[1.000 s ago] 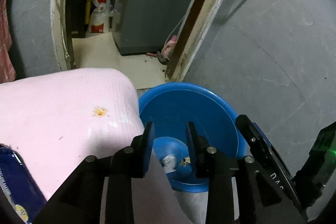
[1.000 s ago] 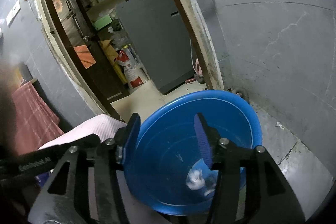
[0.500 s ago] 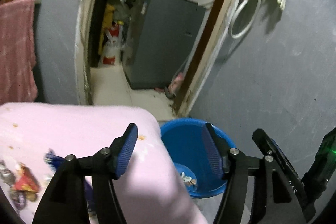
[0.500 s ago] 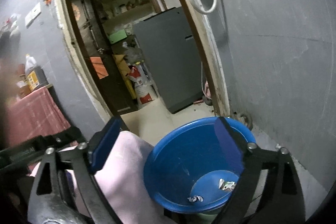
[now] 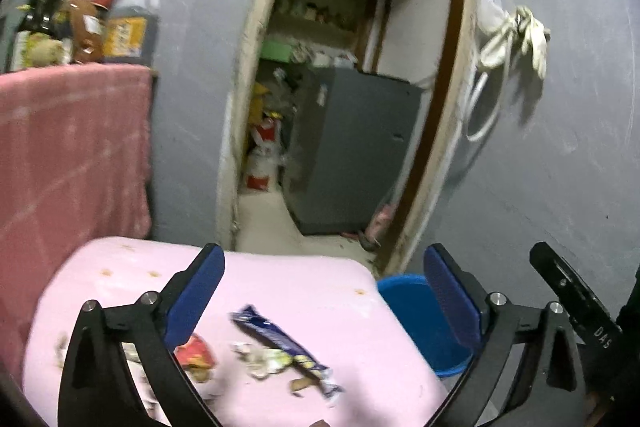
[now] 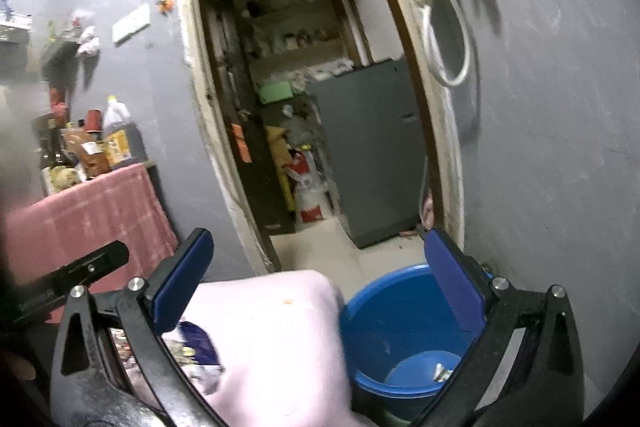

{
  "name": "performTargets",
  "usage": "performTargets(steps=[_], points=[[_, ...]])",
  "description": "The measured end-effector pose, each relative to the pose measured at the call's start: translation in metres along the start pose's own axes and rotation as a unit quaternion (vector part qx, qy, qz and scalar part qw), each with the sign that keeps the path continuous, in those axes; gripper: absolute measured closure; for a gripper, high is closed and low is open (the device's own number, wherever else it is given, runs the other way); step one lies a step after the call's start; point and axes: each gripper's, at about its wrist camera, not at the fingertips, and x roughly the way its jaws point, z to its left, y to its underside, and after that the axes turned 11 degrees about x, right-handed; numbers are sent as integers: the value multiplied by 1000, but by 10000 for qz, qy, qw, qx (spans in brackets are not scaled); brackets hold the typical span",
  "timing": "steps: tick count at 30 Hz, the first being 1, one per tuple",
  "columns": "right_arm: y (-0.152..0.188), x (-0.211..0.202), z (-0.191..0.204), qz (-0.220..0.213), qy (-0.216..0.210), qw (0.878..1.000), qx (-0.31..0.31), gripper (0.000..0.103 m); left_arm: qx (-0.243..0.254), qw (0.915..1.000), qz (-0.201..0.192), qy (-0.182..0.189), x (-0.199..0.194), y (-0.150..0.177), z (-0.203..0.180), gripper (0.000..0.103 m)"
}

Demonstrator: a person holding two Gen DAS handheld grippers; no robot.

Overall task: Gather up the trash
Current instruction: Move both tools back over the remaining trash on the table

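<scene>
Both grippers pulled back from blue bucket (image 6: pixel 404 323): left gripper (image 5: pixel 324 291) and right gripper (image 6: pixel 320 275) now spread wide, empty; navy wrapper (image 5: pixel 280 343) back in view on pink cloth (image 5: pixel 312 287).

Grey fridge (image 5: pixel 352 147) beyond the doorway; bottles (image 5: pixel 128 27), perhaps sauces, above red cloth (image 5: pixel 72 155).

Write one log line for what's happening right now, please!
left gripper: jaws open, empty | right gripper: jaws open, empty | wrappers: on pink table | blue bucket: some scraps inside
</scene>
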Motion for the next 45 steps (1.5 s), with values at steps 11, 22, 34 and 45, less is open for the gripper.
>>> performTargets(steps=[11,22,34,45], points=[[13,-37,68,-408,-661,9958,-479,0,99,9972,-482,-563,-69,20,36,2],[45,-55,110,-417,-1064,9904,-781,0,151,9920,-669,-1058,-119,40,75,2],[82,-44,132,13,-1279,9842,-1224,0,335,9885,-628,-1333,-132,74,91,2],[108,-15,120,764,-1280,9811,-1235,0,330,9921,23,-1211,-105,106,94,2]])
